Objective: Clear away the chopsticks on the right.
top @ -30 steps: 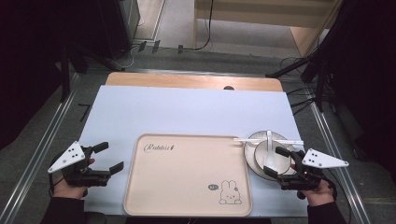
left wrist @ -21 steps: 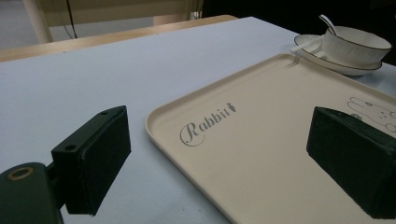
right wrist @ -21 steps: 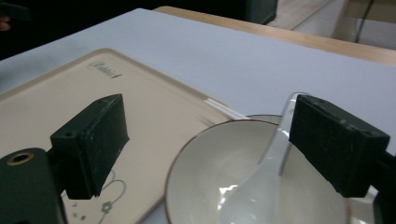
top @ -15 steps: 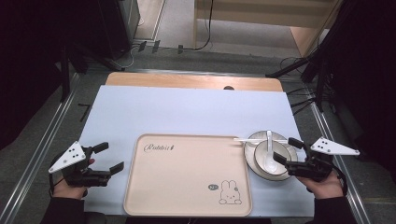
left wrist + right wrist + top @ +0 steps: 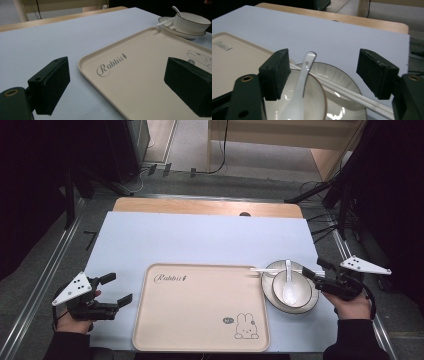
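Observation:
A cream tray [image 5: 200, 310] with a rabbit drawing lies at the table's near middle. Right of it a white plate [image 5: 266, 292] carries a white bowl [image 5: 300, 292] with a white spoon [image 5: 288, 280] in it. White chopsticks [image 5: 270, 269] lie across the plate's far edge. My right gripper [image 5: 316, 270] is open at the plate's right rim, its jaws spread above the bowl [image 5: 312, 100], spoon [image 5: 299, 87] and chopsticks [image 5: 352, 96]. Left of the tray, my left gripper [image 5: 117, 288] stands open and holds nothing, with the tray's corner [image 5: 140, 75] between its jaws.
A pale blue mat [image 5: 200, 240] covers the wooden table [image 5: 200, 206]. Cables and dark stands sit on the floor beyond the far edge and at the right. In the left gripper view the bowl [image 5: 191, 22] and plate [image 5: 180, 32] stand far off.
My right gripper has drawn back from over the plate to its right rim and shifted slightly away from me. The left gripper has stayed put.

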### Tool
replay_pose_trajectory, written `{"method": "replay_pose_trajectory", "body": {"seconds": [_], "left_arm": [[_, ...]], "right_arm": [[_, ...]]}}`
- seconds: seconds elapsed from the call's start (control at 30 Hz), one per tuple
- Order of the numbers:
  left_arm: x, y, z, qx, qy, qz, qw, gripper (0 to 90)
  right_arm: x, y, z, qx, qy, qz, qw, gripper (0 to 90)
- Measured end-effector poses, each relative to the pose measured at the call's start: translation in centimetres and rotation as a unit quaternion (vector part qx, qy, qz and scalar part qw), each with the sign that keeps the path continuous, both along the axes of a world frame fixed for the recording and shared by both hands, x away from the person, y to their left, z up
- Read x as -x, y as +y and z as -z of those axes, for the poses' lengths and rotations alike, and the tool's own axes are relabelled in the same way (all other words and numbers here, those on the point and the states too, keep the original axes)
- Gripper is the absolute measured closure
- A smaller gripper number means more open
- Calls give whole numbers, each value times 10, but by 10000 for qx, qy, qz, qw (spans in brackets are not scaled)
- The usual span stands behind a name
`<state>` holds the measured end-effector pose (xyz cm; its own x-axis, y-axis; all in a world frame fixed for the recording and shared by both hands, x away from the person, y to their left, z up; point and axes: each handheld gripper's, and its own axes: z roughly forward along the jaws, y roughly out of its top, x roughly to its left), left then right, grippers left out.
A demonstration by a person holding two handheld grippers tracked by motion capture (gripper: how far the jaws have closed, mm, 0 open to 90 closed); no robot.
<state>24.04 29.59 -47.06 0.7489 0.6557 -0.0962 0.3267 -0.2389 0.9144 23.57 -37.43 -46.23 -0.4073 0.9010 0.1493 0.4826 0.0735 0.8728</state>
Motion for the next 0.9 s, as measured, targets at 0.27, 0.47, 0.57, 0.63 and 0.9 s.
{"method": "replay_pose_trajectory", "body": {"seconds": [0.27,0.47,0.57,0.63,0.9], "left_arm": [[0,0,0,-9,-6,-1,10000,69],[0,0,1,-6,8,-1,10000,69],[0,0,1,-18,7,-7,10000,68],[0,0,1,-9,5,-10,10000,69],[0,0,1,-9,-6,-24,10000,69]], "right_arm": [[-17,-11,11,135,58,257,9996,514],[-35,-19,29,-91,532,243,9982,839],[-43,-21,36,-143,780,205,9966,900],[-48,-22,43,-139,961,141,9952,900],[-60,-22,57,94,1385,29,9903,900]]}}
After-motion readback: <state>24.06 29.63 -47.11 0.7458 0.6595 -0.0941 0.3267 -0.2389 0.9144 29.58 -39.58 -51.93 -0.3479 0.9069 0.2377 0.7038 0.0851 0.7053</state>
